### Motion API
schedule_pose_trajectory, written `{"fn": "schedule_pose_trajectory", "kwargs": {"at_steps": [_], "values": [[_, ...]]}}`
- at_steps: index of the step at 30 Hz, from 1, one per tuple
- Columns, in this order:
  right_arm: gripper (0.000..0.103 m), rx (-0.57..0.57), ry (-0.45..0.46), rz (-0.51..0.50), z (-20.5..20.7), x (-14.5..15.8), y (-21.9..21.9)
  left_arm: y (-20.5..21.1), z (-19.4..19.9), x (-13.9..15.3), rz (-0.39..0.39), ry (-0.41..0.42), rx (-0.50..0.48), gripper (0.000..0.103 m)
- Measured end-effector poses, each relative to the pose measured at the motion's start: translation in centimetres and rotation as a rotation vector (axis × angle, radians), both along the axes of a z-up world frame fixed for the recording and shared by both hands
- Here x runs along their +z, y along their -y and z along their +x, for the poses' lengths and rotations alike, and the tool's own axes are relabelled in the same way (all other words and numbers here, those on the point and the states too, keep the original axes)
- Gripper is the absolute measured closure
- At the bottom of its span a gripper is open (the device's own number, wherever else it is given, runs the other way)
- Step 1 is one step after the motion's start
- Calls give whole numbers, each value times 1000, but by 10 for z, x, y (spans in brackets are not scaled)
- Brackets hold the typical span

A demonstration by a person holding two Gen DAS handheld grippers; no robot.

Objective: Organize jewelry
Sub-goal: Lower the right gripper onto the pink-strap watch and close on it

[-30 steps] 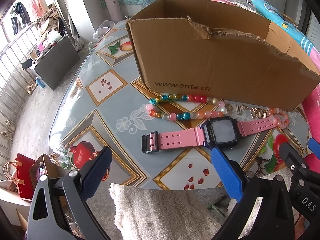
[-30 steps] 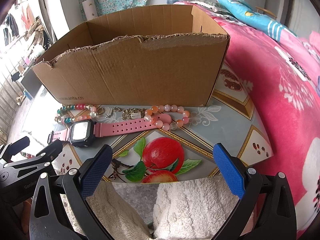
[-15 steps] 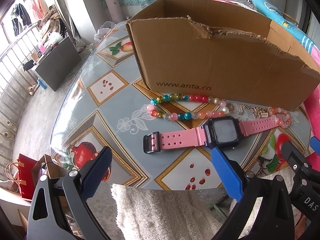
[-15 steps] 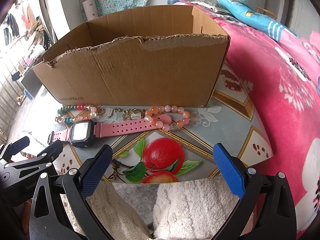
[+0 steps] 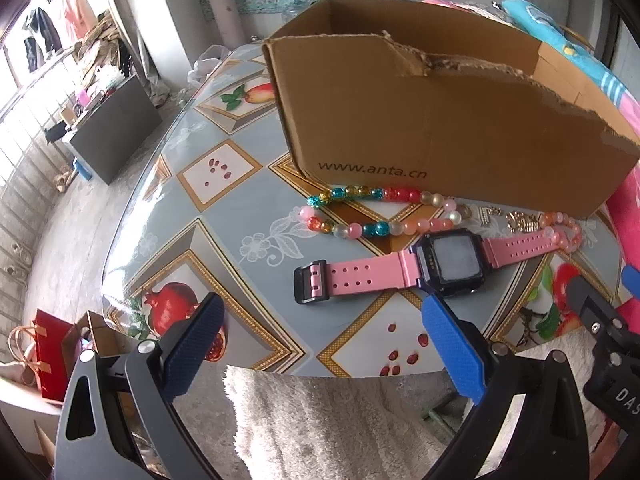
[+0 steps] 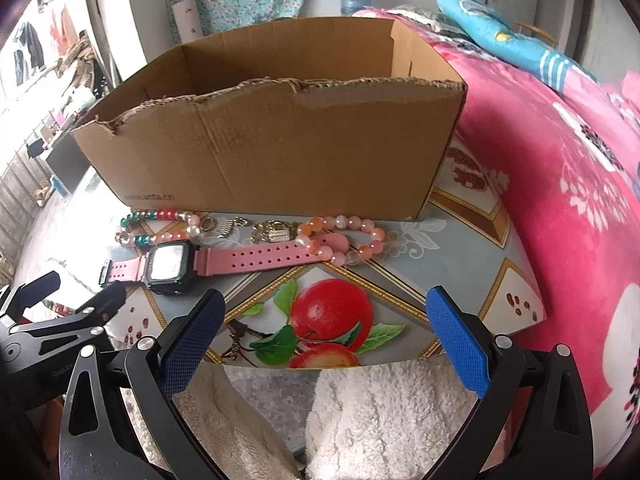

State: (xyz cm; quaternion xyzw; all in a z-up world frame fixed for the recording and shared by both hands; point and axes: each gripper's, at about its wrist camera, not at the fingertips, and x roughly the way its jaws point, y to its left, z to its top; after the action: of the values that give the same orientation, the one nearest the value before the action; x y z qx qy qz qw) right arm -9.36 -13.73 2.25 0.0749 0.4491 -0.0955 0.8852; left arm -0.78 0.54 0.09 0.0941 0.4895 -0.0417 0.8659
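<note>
A pink-strapped watch [image 5: 400, 268] [image 6: 224, 262] lies flat on the patterned table in front of a torn cardboard box [image 5: 432, 116] [image 6: 280, 144]. Behind the watch lie a multicoloured bead bracelet [image 5: 372, 212] [image 6: 160, 226], small gold trinkets [image 5: 520, 220] [image 6: 272, 232] and a pink-orange bead bracelet [image 6: 344, 240] [image 5: 564, 228] draped over the strap's end. My left gripper [image 5: 320, 336] hangs open near the table's front edge, just short of the watch. My right gripper [image 6: 324, 332] is open too, over the apple print, holding nothing.
The table [image 5: 200, 208] ends in a curved edge close to both grippers. A pink floral bed cover [image 6: 560, 200] lies to the right of the table. White fleece-covered legs [image 6: 380, 412] show below. A red bag [image 5: 52, 356] stands on the floor at the left.
The left gripper has edged slightly forward and up toward the watch. The right gripper and the jewelry have stayed put.
</note>
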Motion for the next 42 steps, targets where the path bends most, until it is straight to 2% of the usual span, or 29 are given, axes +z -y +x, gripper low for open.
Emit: {"fn": "schedule_pose_trajectory", "kwargs": {"at_steps": [10,15,18,20,24,28,31,34,37,38,42], "values": [[7,41,35,-1,-5,1,8,0,-6,1,0,11,7,6],[7,61,74,-18,-6,3,16,4,-9,5,-12,51,-21,6],[7,130,111,11,-8,3,20,4,-10,6,-17,84,-47,6],[7,182,136,30,-10,4,19,-1,-11,8,-81,100,-76,6],[7,274,191,43,-14,8,11,-15,-14,15,-261,122,-112,6],[9,382,207,38,-12,8,-7,-25,-13,17,-330,115,-97,6],[20,492,206,34,-3,8,-23,-34,-11,15,-382,107,-77,6],[32,601,191,30,8,5,-40,-42,-11,15,-374,139,-63,6],[41,684,151,38,24,-3,-50,-43,-13,17,-315,182,-89,6],[42,706,132,31,31,-6,-53,-43,-16,19,-304,190,-102,6],[44,789,77,30,45,-14,-58,-35,-20,15,-210,206,-182,19]]}}
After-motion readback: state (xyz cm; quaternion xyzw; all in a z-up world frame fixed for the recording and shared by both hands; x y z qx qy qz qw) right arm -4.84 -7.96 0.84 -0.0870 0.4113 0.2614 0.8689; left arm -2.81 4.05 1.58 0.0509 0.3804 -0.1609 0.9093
